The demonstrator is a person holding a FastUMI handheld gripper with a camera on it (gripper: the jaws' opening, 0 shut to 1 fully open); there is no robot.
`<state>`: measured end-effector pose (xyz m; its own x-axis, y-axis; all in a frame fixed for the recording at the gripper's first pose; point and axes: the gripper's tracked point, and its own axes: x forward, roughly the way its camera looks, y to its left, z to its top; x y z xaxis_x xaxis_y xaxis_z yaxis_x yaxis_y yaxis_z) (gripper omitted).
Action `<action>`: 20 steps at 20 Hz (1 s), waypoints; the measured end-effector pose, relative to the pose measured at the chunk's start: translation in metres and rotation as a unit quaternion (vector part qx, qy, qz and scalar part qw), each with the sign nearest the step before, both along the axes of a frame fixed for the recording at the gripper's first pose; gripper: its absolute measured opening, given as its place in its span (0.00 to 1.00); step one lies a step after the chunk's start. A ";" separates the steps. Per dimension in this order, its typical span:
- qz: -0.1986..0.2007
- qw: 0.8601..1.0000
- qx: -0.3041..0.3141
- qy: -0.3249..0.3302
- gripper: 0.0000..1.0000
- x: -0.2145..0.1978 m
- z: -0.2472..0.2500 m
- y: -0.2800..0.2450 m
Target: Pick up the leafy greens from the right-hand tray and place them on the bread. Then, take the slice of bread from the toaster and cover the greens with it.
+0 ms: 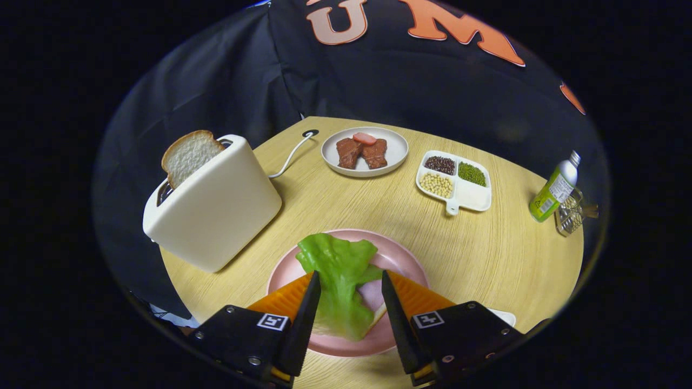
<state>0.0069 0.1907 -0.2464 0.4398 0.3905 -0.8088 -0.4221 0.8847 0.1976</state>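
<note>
One lettuce leaf (pixel 339 275) lying on pink plate (pixel 400 256), between gripper (pixel 350 285) fingers; fingers spread apart, not pressing leaf. Bread beneath mostly hidden, pale edge just visible under leaf. Judged: greens step at release or done; toaster step next. Calls for lifting clear, swinging left to toaster (pixel 213 208), pinching the one bread slice (pixel 189 155) standing out of slot. Also counted: one white plate (pixel 389 162) with two meat pieces, one divided dish (pixel 470 197) with three fillings, one bottle (pixel 554 189) beside a small wire basket.
</note>
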 end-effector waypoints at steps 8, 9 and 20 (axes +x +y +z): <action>0.013 1.000 0.006 -0.024 0.80 0.013 0.031 0.032; 0.014 0.999 0.014 -0.026 0.81 0.014 0.039 0.038; 0.043 0.995 0.087 -0.034 0.98 0.035 0.139 0.122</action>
